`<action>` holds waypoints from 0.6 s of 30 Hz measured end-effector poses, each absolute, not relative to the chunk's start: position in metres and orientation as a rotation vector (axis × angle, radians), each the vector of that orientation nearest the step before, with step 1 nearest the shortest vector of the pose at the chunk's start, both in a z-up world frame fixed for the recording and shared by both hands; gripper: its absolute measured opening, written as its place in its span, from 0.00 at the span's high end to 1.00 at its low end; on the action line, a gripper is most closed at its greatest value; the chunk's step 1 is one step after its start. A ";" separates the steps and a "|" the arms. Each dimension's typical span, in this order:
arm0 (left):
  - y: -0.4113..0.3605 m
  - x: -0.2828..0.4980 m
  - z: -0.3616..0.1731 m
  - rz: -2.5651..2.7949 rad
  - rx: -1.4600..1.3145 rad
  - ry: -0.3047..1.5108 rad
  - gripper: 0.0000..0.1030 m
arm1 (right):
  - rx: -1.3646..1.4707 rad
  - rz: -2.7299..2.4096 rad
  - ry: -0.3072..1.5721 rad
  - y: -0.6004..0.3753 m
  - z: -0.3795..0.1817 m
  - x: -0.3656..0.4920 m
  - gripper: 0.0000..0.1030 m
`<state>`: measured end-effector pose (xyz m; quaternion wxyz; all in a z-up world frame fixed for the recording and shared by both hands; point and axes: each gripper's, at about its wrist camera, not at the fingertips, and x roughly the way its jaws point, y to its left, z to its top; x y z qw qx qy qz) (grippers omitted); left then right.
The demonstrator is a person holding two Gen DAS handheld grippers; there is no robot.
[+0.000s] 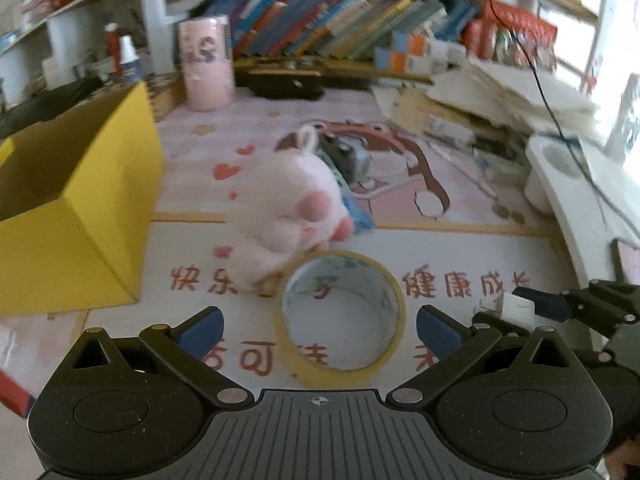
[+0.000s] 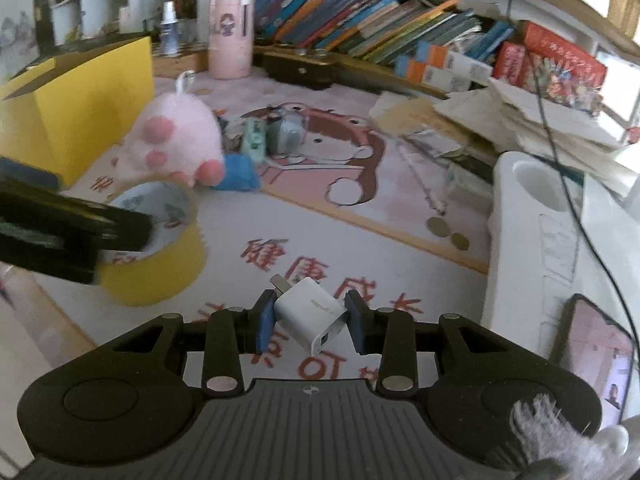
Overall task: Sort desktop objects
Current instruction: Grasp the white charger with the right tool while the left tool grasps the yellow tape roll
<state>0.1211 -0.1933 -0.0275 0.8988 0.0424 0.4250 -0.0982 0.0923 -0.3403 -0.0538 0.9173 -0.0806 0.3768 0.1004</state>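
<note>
Left wrist view, left gripper (image 1: 319,326) wide around tape roll (image 1: 341,314), yellow box (image 1: 76,216) near.

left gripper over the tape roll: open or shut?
Open. The left gripper has both blue pads standing clear of the yellow tape roll between them, with gaps on each side.

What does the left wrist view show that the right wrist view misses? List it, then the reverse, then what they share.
Left wrist only: the open left claw framing the tape roll.
Right wrist only: two coins, a phone, and the white charger's full body between the right claw's pads.
Both: the tape roll, pink plush paw, yellow box, pink cup and books.
</note>
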 end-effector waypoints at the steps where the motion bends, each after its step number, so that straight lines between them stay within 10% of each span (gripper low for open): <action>1: -0.198 0.124 -0.030 -0.202 0.109 0.892 0.00 | -0.174 0.224 0.774 -0.340 -0.054 0.091 0.66; 12: -0.214 0.142 -0.052 -0.193 0.150 0.968 0.02 | -0.216 0.308 0.794 -0.338 -0.060 0.085 0.66; 18: -0.210 0.141 -0.061 -0.175 0.120 0.990 0.20 | -0.226 0.320 0.791 -0.338 -0.060 0.081 0.66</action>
